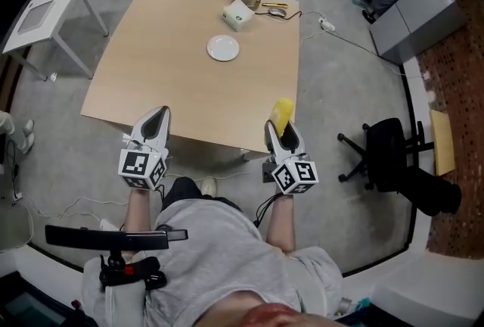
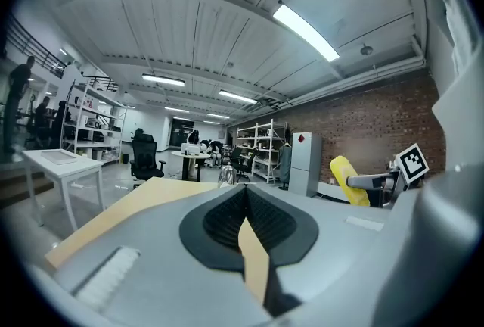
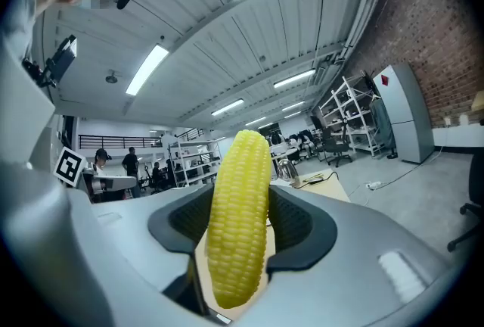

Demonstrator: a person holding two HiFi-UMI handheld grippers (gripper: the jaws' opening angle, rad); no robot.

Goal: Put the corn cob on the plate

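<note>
The table [image 1: 174,68] was wide and mostly bare, with both grippers at its near edge. The left gripper [image 1: 157,117] was clenched on nothing, jaws pressed together. The right gripper [image 1: 280,130] clasped the cob [image 1: 283,113] upright between its jaws, held clear of the table. The plate [image 1: 223,48] lay empty far across the table, well apart from the cob. Pick-up looked done; the carry across and the set-down remained.
</note>
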